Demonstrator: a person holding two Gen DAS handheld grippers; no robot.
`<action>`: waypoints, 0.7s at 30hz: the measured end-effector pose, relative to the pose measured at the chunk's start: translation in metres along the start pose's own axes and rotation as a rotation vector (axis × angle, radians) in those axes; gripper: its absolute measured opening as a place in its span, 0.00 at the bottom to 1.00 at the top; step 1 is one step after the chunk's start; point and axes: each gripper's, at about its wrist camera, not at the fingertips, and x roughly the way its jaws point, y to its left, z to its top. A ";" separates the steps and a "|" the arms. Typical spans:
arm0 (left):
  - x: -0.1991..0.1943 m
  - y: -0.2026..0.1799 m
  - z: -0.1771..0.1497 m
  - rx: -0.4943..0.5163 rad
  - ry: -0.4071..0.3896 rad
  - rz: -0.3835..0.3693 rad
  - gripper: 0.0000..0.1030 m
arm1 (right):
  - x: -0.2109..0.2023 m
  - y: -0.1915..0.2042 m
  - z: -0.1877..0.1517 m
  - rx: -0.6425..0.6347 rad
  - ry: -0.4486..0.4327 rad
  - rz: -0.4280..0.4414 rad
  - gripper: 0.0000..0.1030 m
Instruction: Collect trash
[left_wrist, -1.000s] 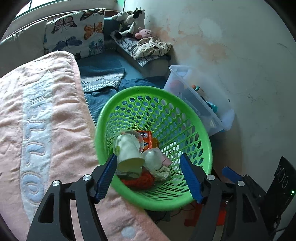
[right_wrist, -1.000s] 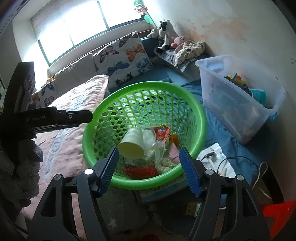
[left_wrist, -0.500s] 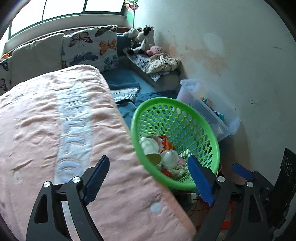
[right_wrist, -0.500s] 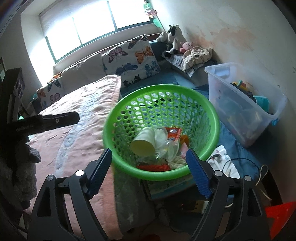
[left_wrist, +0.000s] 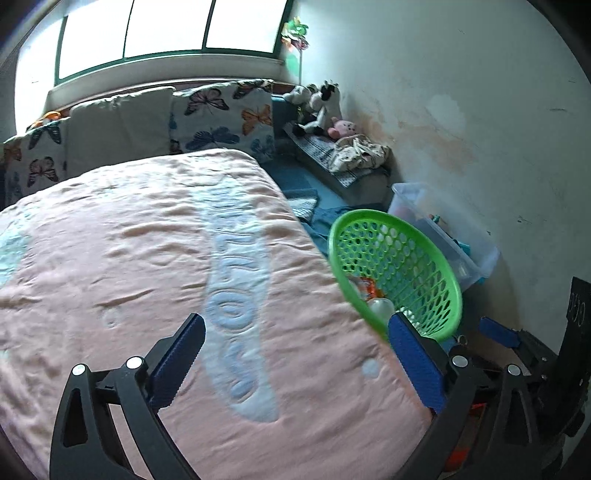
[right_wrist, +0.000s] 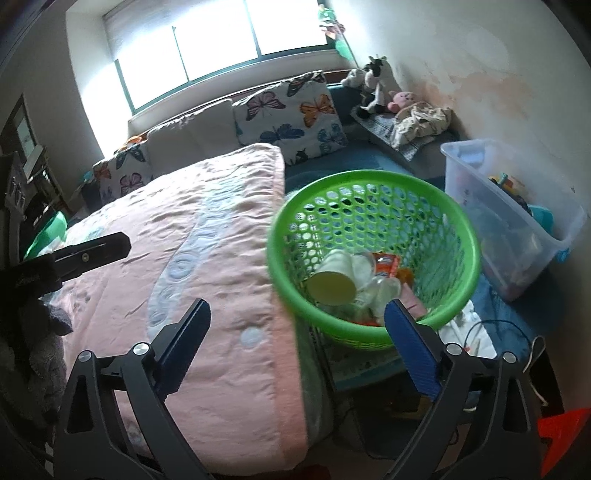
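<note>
A green perforated basket (right_wrist: 373, 192) (left_wrist: 439, 273) stands beside the bed. It holds trash: a paper cup (right_wrist: 334, 280), clear plastic cups, an orange wrapper (right_wrist: 386, 264). In the left wrist view most of that trash is hidden behind the bed edge. My left gripper (left_wrist: 295, 336) hangs over the pink blanket (left_wrist: 147, 266), its jaws still opening and nothing between them. My right gripper (right_wrist: 297, 325) sits above the bed corner and the basket's near rim, jaws also opening, with nothing held. The left gripper's black body (right_wrist: 85, 254) shows at the left of the right wrist view.
A clear storage bin (right_wrist: 517, 221) with toys stands right of the basket against the stained wall. Butterfly pillows (right_wrist: 288, 110) and plush toys (right_wrist: 376, 85) line the back under the window. Cables and papers (right_wrist: 476, 332) lie on the floor below the basket.
Both grippers have pulled back and left from over the basket, and their jaws have spread wider. The left view now looks mostly at the pink blanket.
</note>
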 end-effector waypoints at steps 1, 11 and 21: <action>-0.004 0.005 -0.003 -0.003 -0.005 0.009 0.93 | 0.000 0.004 -0.001 -0.008 0.000 0.001 0.93; -0.039 0.040 -0.030 -0.037 -0.053 0.116 0.93 | -0.002 0.033 -0.005 -0.042 0.006 0.042 0.94; -0.071 0.069 -0.052 -0.077 -0.094 0.188 0.93 | 0.001 0.059 -0.005 -0.082 0.020 0.075 0.94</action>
